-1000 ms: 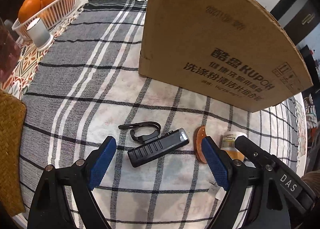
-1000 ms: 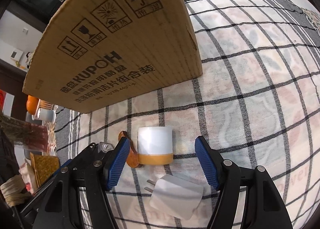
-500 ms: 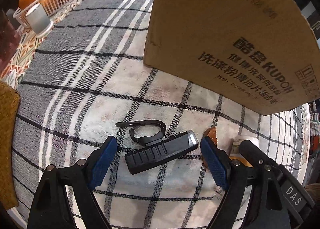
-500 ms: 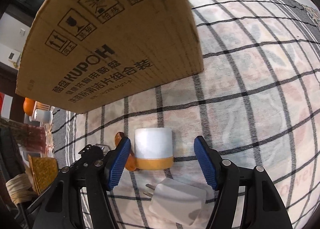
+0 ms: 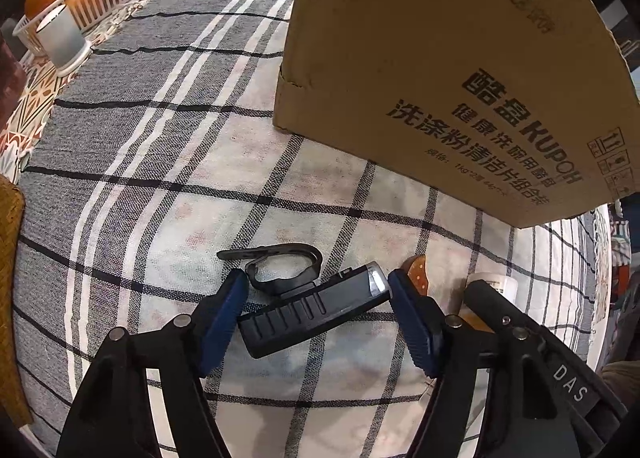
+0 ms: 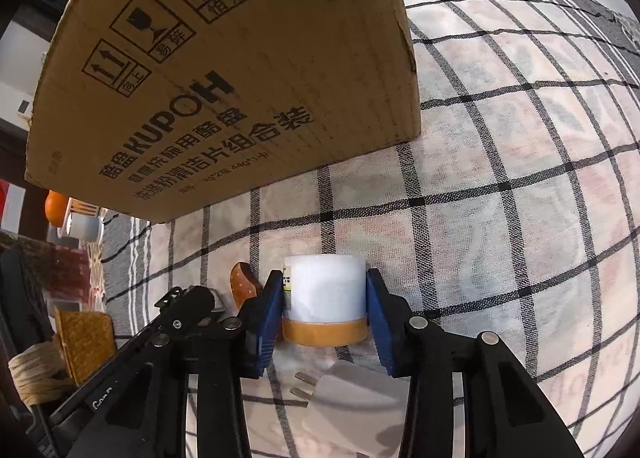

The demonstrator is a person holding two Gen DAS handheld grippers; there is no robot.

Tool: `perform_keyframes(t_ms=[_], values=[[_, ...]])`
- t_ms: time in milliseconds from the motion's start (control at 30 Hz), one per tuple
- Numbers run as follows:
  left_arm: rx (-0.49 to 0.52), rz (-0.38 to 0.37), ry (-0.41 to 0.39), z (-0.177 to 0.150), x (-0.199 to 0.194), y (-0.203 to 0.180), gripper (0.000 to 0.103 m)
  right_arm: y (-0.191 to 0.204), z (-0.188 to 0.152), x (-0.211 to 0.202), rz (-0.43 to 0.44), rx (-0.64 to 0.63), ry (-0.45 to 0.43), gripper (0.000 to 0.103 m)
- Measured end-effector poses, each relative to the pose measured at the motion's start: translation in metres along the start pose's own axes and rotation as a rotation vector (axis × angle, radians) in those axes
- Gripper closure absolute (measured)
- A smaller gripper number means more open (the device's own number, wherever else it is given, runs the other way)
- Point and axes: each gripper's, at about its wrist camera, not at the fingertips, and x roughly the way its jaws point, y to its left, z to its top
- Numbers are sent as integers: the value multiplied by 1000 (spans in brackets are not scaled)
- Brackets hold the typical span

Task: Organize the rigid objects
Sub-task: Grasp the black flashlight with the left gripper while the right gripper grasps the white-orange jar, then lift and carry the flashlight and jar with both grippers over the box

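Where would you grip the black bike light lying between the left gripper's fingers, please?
Grip the bike light across the narrow width of its ribbed body, from above. It lies flat and aslant on the cloth, and the strap loop on its far side would foul a pad. The left gripper now spans its long axis, so roll the wrist.

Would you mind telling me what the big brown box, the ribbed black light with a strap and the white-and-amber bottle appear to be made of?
Big brown box: corrugated cardboard, matte, with fluting lines and printed black ink. Ribbed black light with a strap: probably moulded plastic, satin, with a glossy clear lens at one end; the strap looks rubbery. White-and-amber bottle: likely plastic, its smooth white part faintly sheened, its amber band translucent.
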Motion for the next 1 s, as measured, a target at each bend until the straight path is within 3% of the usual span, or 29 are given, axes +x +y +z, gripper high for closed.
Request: perform_keyframes(t_ms=[467, 1000], values=[[83, 30, -96, -13, -32, -10, 32, -4, -5, -24, -44, -17, -59, 62], [169, 21, -244, -22, -96, -28, 32, 15, -9, -84, -73, -104, -217, 62]])
